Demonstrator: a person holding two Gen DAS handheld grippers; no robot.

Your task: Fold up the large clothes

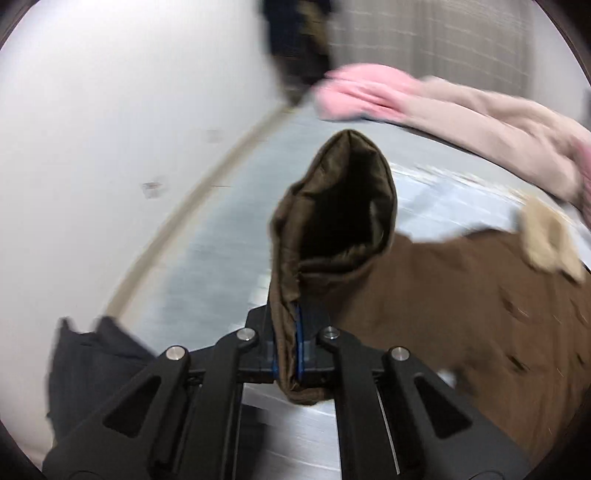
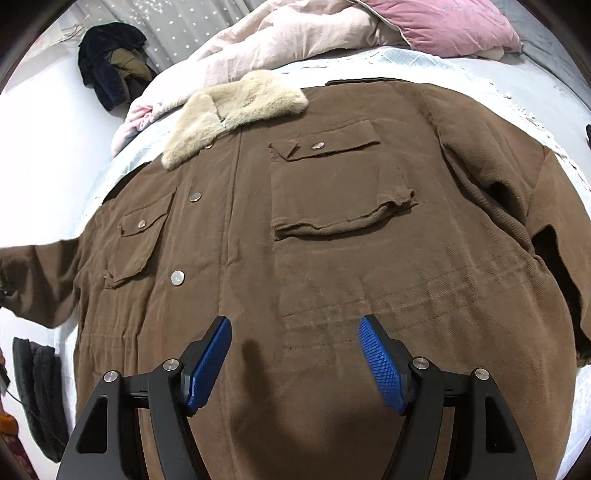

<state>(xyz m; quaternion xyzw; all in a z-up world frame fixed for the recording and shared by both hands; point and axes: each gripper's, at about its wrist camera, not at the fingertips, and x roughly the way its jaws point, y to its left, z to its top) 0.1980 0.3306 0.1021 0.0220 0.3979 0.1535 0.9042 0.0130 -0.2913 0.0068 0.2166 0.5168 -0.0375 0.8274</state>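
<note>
A large brown jacket (image 2: 332,258) with a cream fur collar (image 2: 236,110) lies front-up, spread over a bed. My left gripper (image 1: 288,343) is shut on the cuff of its sleeve (image 1: 332,206), which stands lifted above the bed with its dark opening facing the camera. The rest of the jacket (image 1: 480,314) and a bit of the fur collar (image 1: 546,236) show at the right of the blurred left wrist view. My right gripper (image 2: 295,354) hangs open just above the jacket's lower front, blue pads (image 2: 380,365) wide apart with nothing between them.
A pale pink quilt (image 2: 280,40) and a pink pillow (image 2: 443,22) are heaped at the head of the bed. Dark clothes (image 2: 110,59) lie on the white floor beyond the bed, and another dark garment (image 2: 40,395) lies at the left. The grey-white bedsheet (image 1: 207,266) runs beside a white wall.
</note>
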